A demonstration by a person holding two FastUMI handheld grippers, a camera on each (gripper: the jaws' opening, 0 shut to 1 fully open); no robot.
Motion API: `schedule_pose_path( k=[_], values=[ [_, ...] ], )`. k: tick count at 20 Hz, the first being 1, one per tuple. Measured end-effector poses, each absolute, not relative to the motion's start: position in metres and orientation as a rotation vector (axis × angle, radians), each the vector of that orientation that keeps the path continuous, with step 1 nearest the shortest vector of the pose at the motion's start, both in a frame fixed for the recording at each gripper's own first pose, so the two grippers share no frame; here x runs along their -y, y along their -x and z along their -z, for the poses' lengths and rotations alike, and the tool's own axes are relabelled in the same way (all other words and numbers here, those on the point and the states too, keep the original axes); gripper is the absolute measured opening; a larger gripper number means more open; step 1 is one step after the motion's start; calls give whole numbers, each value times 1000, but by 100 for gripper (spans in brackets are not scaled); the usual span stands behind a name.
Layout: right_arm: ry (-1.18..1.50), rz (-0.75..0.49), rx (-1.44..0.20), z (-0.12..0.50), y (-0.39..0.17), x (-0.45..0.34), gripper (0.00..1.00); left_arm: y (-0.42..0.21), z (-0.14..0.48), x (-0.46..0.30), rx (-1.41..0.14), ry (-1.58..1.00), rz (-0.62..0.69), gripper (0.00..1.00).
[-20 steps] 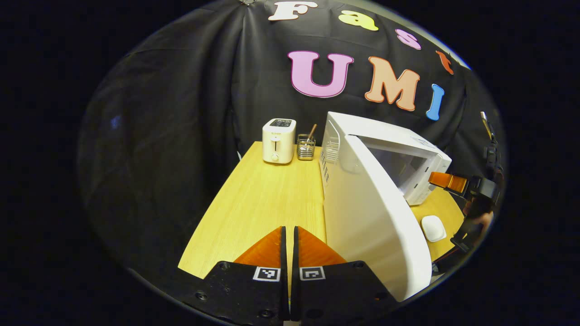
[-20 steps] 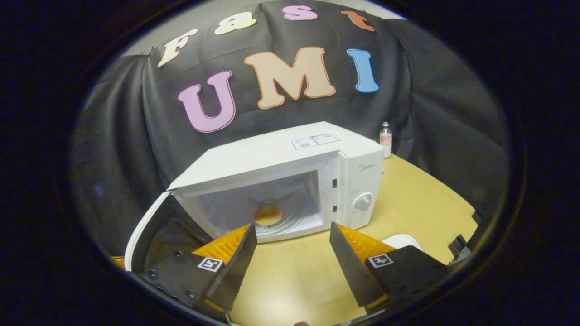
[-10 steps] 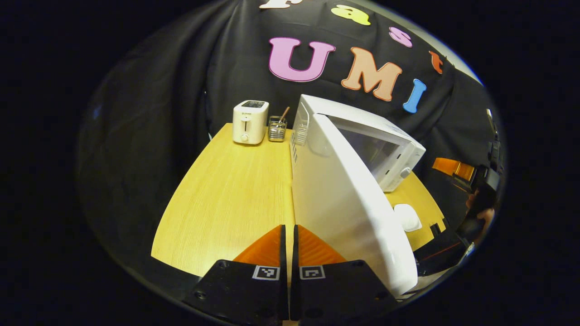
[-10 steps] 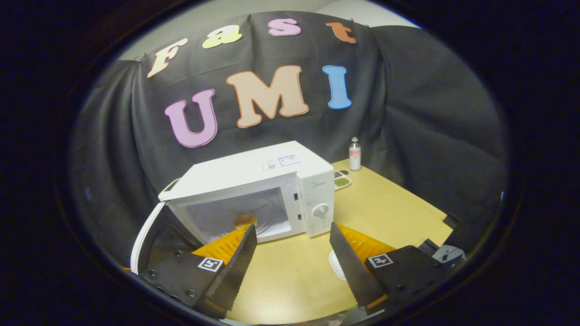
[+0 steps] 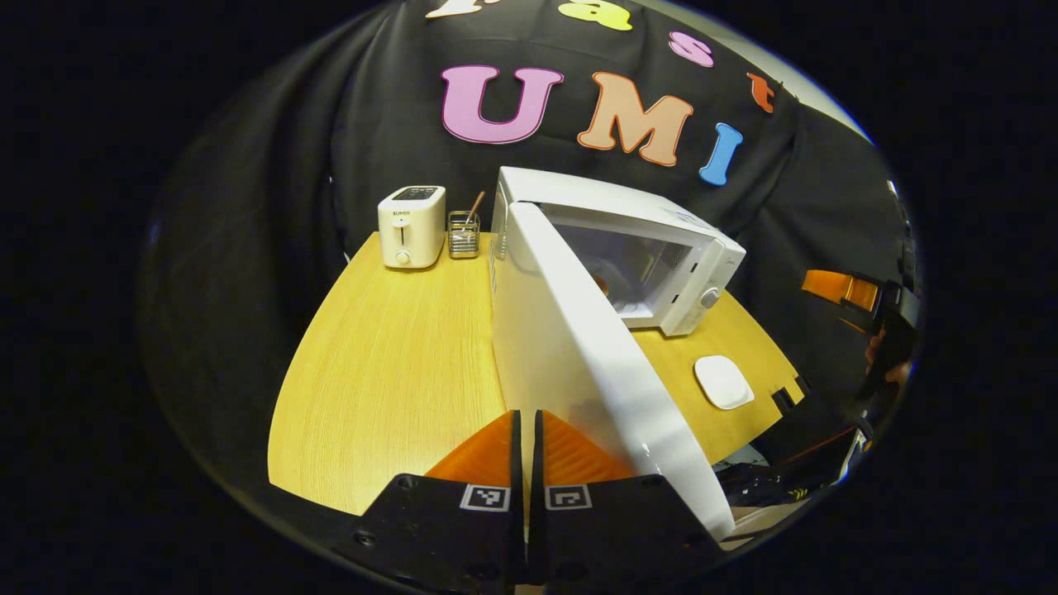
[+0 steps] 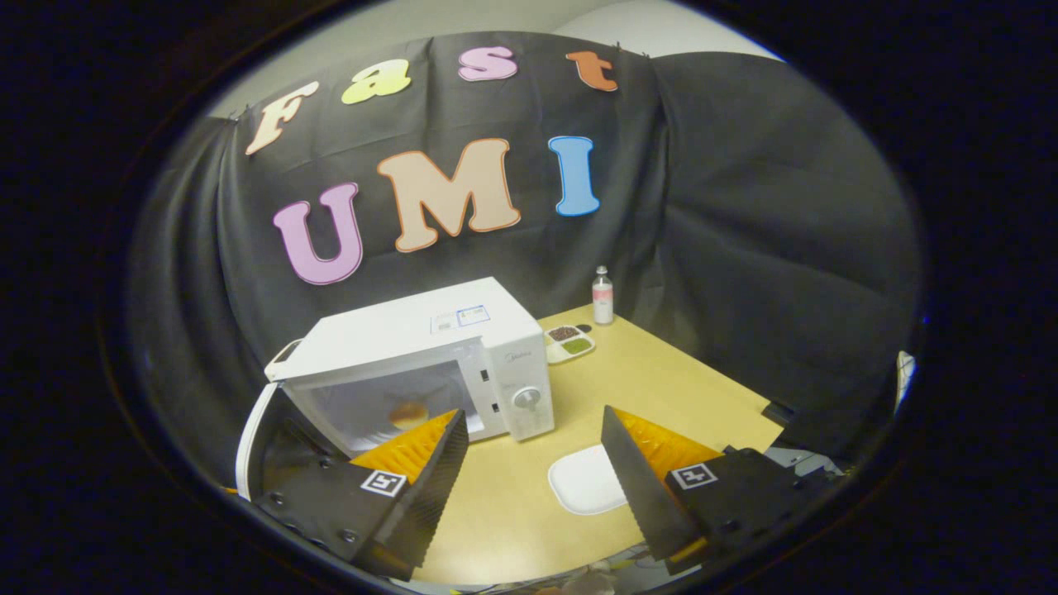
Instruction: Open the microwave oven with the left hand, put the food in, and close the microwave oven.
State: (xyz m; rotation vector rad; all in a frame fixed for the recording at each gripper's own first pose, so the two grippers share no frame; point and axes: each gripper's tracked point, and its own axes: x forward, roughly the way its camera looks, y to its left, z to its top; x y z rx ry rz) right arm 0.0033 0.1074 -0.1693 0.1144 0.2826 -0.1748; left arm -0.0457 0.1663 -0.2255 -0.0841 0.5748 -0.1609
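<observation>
The white microwave (image 6: 397, 335) stands on the wooden table (image 6: 661, 380) with its door (image 6: 252, 430) swung open to the left. A brown bun (image 6: 407, 413) lies on the turntable inside. My right gripper (image 6: 533, 463) hangs open and empty in front of the cavity, well back from it. In the left gripper view the open door (image 5: 579, 364) runs edge-on toward me from the microwave (image 5: 628, 223). My left gripper (image 5: 526, 438) is shut on nothing, just left of the door's outer face. The right gripper (image 5: 835, 289) shows at the far right.
A white toaster (image 5: 411, 226) and a wire utensil holder (image 5: 464, 234) stand at the table's back left. A small white plate (image 6: 587, 479) lies in front of the microwave. A condiment dish (image 6: 570, 340) and a bottle (image 6: 602, 296) are behind on the right.
The right gripper has drawn back from the cavity, still open, and the bun stays inside. The left gripper has also pulled back, still shut. The door remains open.
</observation>
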Motion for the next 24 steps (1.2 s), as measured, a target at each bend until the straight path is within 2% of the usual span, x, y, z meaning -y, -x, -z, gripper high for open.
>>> schedule_pose_path(
  k=[10,11,14,15,16,19,20,24],
  values=[
    [-92,109,-271,148,-35,-47,100,15,210,-90,-550,116,112,1],
    [-89,97,-268,146,-39,-42,92,11,208,-80,-543,122,109,1],
    [-92,59,-268,144,-46,-28,92,2,201,-52,-522,123,103,1],
    [-97,46,-271,145,-50,-25,100,-2,198,-42,-513,118,102,1],
    [-99,35,-274,146,-53,-20,92,-6,198,-33,-507,114,101,1],
    [-109,14,-280,149,-60,-8,92,-19,195,-4,-496,112,107,2],
    [-116,9,-283,150,-63,-4,100,-25,196,5,-490,108,118,1],
    [-121,4,-280,153,-71,12,100,-45,193,40,-468,92,156,1]
  ],
)
